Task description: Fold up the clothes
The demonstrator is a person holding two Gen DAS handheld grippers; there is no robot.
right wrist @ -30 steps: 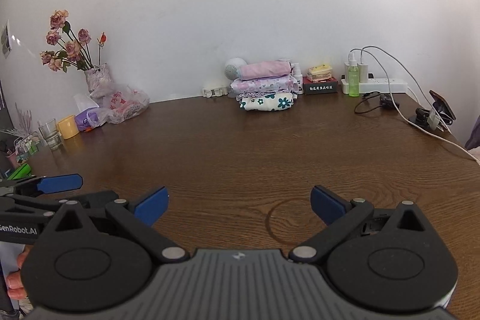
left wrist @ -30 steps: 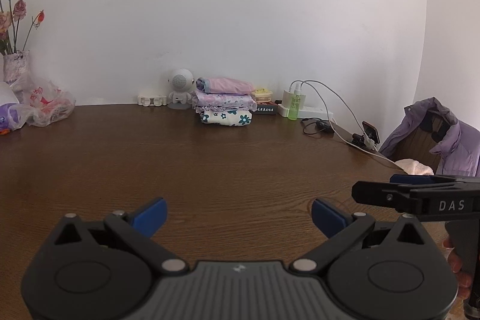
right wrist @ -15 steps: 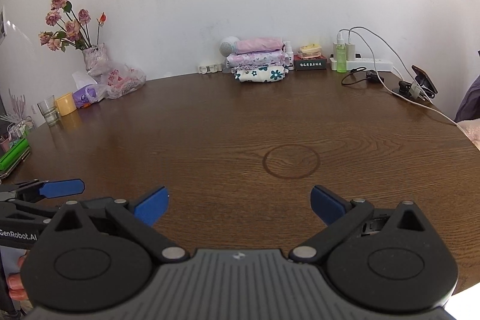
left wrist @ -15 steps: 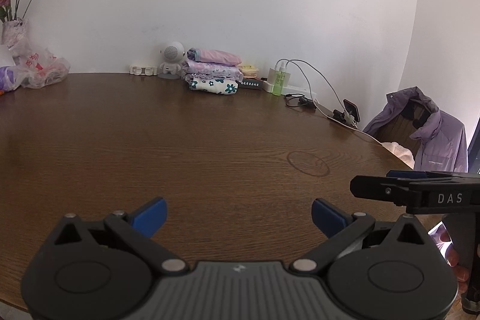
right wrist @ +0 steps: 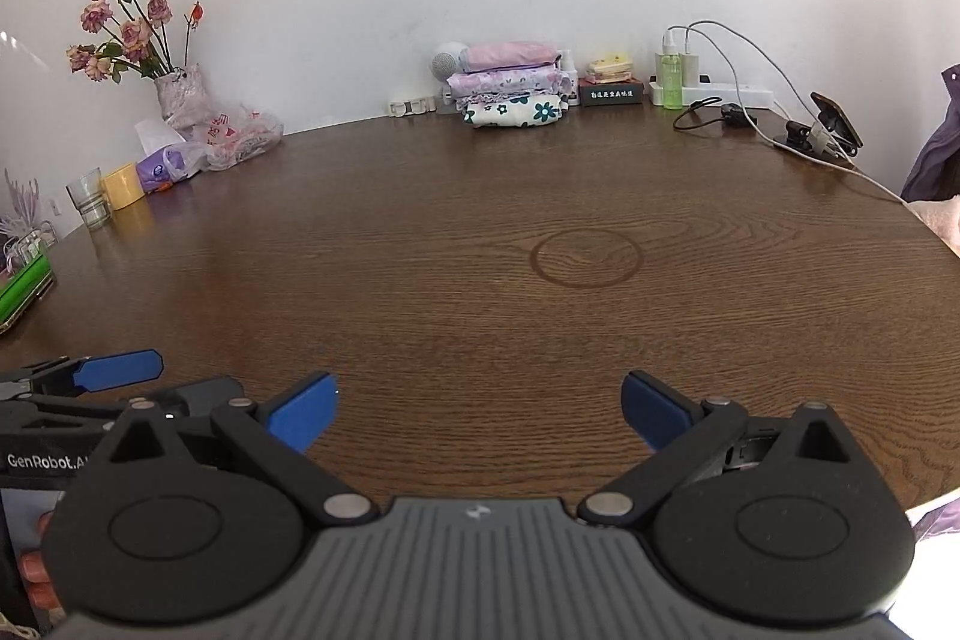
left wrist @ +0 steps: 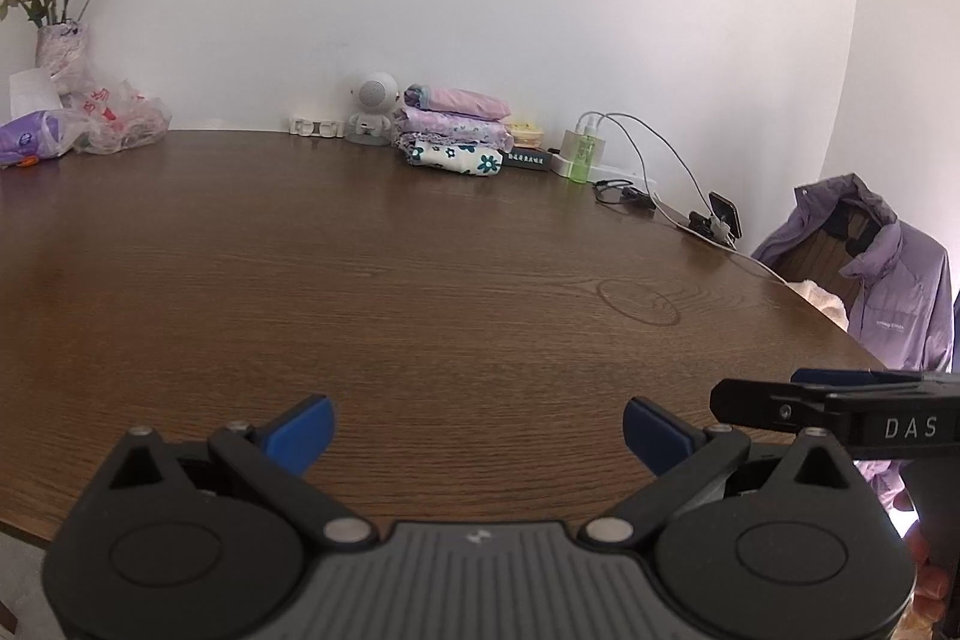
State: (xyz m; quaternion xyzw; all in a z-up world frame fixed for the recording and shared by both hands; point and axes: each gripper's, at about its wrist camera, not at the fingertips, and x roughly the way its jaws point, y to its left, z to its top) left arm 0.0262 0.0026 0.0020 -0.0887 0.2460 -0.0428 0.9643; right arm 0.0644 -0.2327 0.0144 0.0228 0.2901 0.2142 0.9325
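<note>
Hovering wide open and empty, both hand-held grippers, left (left wrist: 477, 424), right (right wrist: 477, 409), folded clothes stack (right wrist: 510, 91) far across table (right wrist: 420, 250)

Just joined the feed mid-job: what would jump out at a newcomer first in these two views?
The broad dark wooden round table, bare across its middle apart from a faint ring mark. At its far edge by the white wall sits a neat stack of folded pastel floral clothes. Both tools, left tool and right tool, hover open at the near edge, holding nothing.

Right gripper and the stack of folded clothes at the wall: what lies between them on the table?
Only bare wood of the table, marked by a faint ring stain, lies between the open right gripper and the stack of folded clothes, as the right wrist view shows.
</note>
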